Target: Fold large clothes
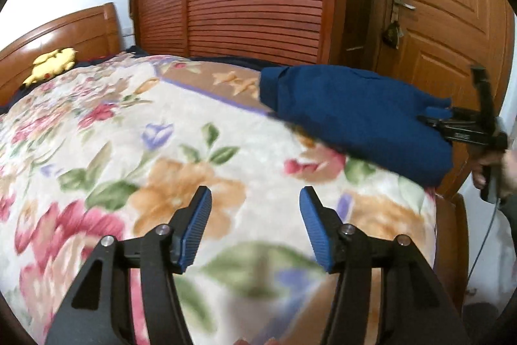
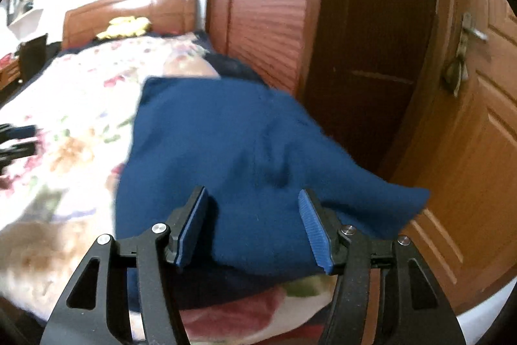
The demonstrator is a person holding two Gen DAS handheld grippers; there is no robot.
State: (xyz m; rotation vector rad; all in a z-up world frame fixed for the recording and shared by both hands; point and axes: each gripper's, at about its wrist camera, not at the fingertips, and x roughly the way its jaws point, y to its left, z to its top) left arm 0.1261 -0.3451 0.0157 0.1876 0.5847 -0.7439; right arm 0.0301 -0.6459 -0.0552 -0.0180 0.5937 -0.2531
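The blue garment lies in a folded heap on the floral blanket, at 2 o'clock in the left wrist view, near the bed's edge. The left claw is wide, above the blanket, holding nothing. The right claw is wide too, its pads over the garment's near edge.

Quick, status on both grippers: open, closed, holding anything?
Left gripper: open, empty, above the floral blanket.
Right gripper: open, fingers either side of the blue garment, not clamped.
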